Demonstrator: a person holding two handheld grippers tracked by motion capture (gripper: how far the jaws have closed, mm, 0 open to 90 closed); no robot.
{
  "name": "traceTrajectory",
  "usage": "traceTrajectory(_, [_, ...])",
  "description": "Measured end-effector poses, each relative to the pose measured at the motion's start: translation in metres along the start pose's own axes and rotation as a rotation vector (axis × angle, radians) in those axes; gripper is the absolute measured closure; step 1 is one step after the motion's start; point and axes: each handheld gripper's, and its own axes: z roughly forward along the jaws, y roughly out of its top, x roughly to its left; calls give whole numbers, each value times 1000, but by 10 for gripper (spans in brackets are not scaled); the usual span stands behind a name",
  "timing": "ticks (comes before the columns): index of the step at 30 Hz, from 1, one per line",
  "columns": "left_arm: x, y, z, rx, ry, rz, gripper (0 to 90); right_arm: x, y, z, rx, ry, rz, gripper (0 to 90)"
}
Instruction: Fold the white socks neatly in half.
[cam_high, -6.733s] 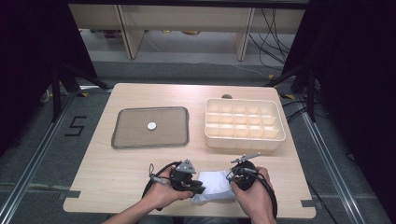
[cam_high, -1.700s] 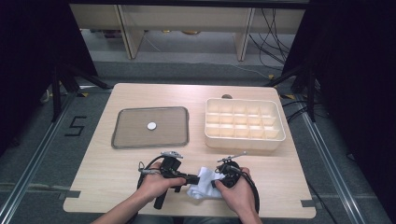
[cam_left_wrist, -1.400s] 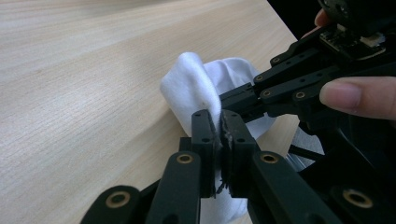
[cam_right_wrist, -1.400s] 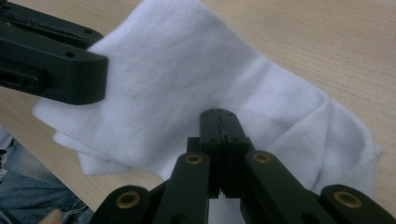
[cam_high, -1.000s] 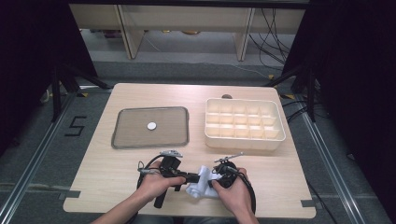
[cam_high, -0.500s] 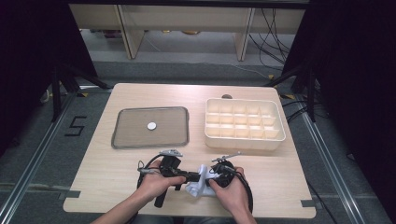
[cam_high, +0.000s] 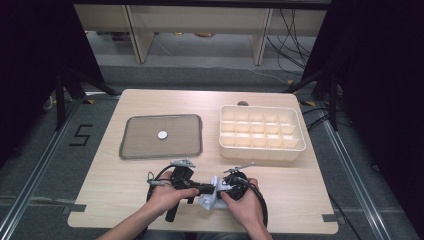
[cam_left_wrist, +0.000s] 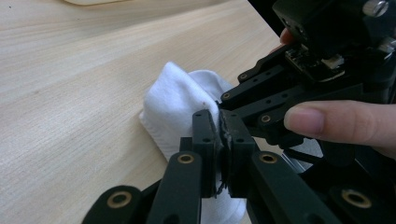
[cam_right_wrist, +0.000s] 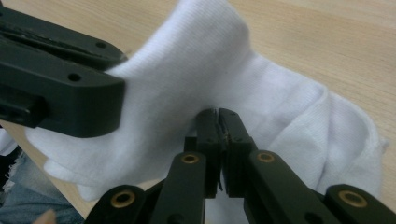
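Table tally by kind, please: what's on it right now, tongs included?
Tongs: 2 (left tongs, right tongs)
White sock: 1
Grey tray: 1
White disc: 1
Compartment box: 1
Total: 6

The white sock (cam_high: 212, 196), spread flatter toward 3 o'clock of the hands earlier, is now bunched into a small wad between them. The right gripper (cam_high: 226, 187) has crept toward 9 o'clock, closing on the left gripper (cam_high: 212, 189).

Left tool (cam_high: 209, 189) clamped shut, right tool (cam_high: 220, 188) apparently shut too, tips meeting, hands low
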Motion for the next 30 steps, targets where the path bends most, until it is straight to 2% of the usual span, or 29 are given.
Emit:
traceTrajectory(1, [0, 0, 0, 0, 0, 0, 852, -1, 0, 1, -9, 19, -19, 875])
traceTrajectory(5, [0, 0, -1, 1, 5, -2, 852, 0, 1, -2, -7, 39, -11, 842])
traceTrajectory(6, [0, 0, -2, -3, 16, -2, 852, -2, 2, -6, -20, 51, -18, 834])
traceTrajectory(7, [1, 0, -3, 1, 7, -1, 852, -3, 2, -12, -28, 55, -10, 833])
traceTrajectory(9, [1, 0, -3, 1, 11, 0, 852, -6, 4, -25, -81, 49, -19, 835])
traceTrajectory(10, [1, 0, -3, 1, 11, 0, 852, -6, 4, -31, -81, 20, 12, 842])
traceTrajectory(11, [1, 0, -3, 1, 11, 0, 852, -10, 5, -41, -108, -5, 18, 854])
traceTrajectory(12, [1, 0, -3, 1, 9, 1, 852, -13, 5, -48, -125, -8, 29, 865])
traceTrajectory(13, [3, 1, -2, -13, 7, 43, 852, -16, 4, -53, -133, -33, 26, 873])
traceTrajectory(14, [0, 0, -3, -1, 15, 1, 852, -21, 3, -58, -131, -55, 37, 885])
traceTrajectory(16, [0, 0, -3, 0, 7, 5, 852, -31, -1, -62, -121, -86, 46, 895])
traceTrajectory(17, [0, 0, -2, -2, 9, 6, 852, -36, -4, -60, -115, -101, 39, 896])
traceTrajectory(18, [0, 0, -2, -2, 11, 8, 852, -39, -6, -58, -97, -122, 54, 896])
traceTrajectory(21, [0, 0, -2, -1, 12, 11, 851, -45, -15, -50, -61, -114, 43, 896])
traceTrajectory(22, [2, 2, -1, -13, 10, 52, 851, -45, -17, -47, -44, -112, 46, 895])
traceTrajectory(23, [2, 2, -1, -16, 17, 50, 850, -42, -18, -45, -39, -115, 75, 893])
traceTrajectory(24, [2, 2, 0, -15, 16, 50, 850, -43, -19, -42, -34, -105, 54, 892])
traceTrajectory(25, [-1, 1, -1, -5, 25, 16, 850, -40, -19, -42, -25, -111, 70, 891])
traceTrajectory(27, [-1, 1, -1, -3, 19, 18, 850, -36, -19, -38, -16, -130, 71, 888])
traceTrajectory(28, [-2, 2, -1, -9, 32, 20, 850, -35, -19, -36, -18, -128, 69, 886])
traceTrajectory(30, [-2, 2, 0, -1, 21, 26, 850, -32, -18, -35, -14, -127, 70, 880])
